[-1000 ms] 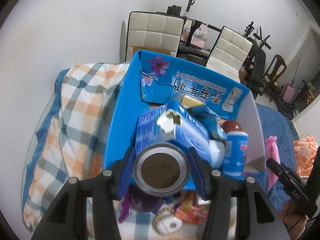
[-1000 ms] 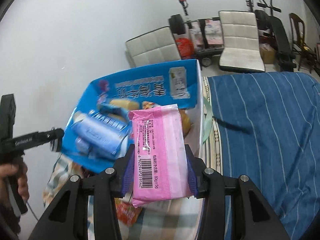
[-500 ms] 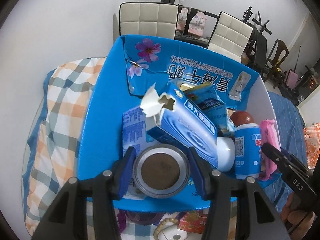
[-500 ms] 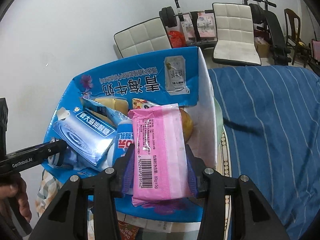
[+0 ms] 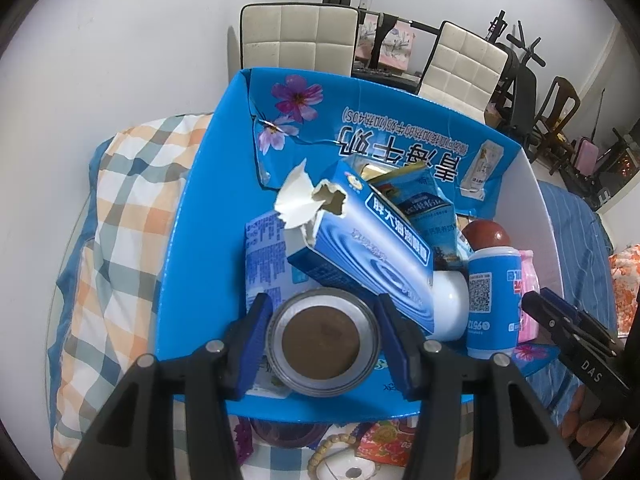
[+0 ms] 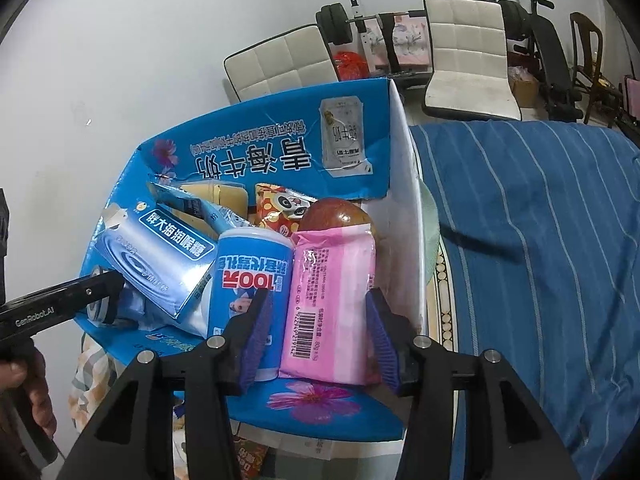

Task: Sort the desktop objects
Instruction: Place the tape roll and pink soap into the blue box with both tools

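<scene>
Inside the blue box, the left gripper clamps a round tin at the near wall. Right gripper: jaws just opening, pink packet loose between them, by the right wall.

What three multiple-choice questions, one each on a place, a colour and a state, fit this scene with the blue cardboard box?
1. Where is the flat pink plastic packet?
A on a chair
B inside the blue cardboard box
C on the floor

2. What colour is the cylindrical can beside it?
A blue and white
B green
C black

3. What is the left gripper doing?
A hanging empty
B clamping a round metal tin
C gripping a pen

Key: B, it lies by the box's white wall; A, blue label, white rim; B, both pads press the tin's sides.
</scene>
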`<state>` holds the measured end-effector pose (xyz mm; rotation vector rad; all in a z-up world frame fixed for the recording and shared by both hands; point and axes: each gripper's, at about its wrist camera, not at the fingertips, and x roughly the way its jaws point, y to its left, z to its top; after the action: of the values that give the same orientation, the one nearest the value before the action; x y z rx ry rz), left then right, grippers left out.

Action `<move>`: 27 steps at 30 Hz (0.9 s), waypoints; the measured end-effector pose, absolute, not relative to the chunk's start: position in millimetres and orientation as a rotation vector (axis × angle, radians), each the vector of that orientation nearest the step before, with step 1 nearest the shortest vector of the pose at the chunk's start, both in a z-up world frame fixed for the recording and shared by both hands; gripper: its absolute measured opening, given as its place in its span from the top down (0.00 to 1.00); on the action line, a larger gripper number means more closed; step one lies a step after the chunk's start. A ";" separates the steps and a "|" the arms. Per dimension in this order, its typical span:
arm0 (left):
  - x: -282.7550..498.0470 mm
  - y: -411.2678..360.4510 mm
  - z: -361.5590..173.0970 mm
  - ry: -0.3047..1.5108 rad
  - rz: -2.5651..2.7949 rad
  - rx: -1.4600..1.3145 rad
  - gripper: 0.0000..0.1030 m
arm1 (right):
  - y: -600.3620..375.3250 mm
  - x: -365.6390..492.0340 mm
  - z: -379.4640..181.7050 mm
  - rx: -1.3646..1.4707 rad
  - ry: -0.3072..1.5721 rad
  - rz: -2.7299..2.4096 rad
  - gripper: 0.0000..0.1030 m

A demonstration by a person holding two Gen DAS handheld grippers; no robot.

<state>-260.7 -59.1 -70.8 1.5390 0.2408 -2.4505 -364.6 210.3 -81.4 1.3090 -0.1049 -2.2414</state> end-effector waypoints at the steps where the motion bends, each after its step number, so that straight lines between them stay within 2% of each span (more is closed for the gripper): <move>1: -260.6 -59.4 -70.5 0.239 -2.450 1.538 0.48 | 210.5 -364.0 -81.3 1.305 -0.108 -2.240 0.50; 4: -260.5 -59.9 -72.7 0.220 -2.433 1.542 0.43 | 212.6 -361.2 -83.0 1.270 -0.124 -2.231 0.45; 6: -258.8 -60.5 -75.1 0.221 -2.415 1.543 0.33 | 213.4 -359.0 -84.0 1.237 -0.142 -2.222 0.40; 8: -255.5 -60.2 -75.3 0.219 -2.412 1.530 0.30 | 213.2 -354.3 -84.8 1.188 -0.157 -2.230 0.35; 11: -251.2 -56.7 -75.5 0.206 -2.413 1.524 0.24 | 207.0 -349.3 -84.9 1.127 -0.154 -2.205 0.18; 13: -247.9 -54.0 -73.9 0.190 -2.417 1.517 0.24 | 197.6 -345.9 -85.5 1.111 -0.085 -2.182 0.07; 16: -243.6 -50.9 -70.9 0.185 -2.421 1.510 0.24 | 173.0 -336.3 -91.1 1.116 0.143 -2.199 0.00; 17: -242.5 -50.0 -69.9 0.182 -2.421 1.506 0.24 | 166.0 -332.9 -94.9 1.119 0.204 -2.194 0.00; 22: -232.8 -46.6 -59.2 0.158 -2.434 1.480 0.24 | 167.7 -331.4 -96.0 1.138 0.152 -2.219 0.00; 27: -222.8 -42.6 -43.2 0.143 -2.455 1.434 0.22 | 184.7 -326.6 -83.7 1.167 -0.035 -2.197 0.00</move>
<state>-222.8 -42.6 -43.2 1.4343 0.1427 -2.4546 -326.6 184.7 -83.7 1.1666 -0.0352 -2.1969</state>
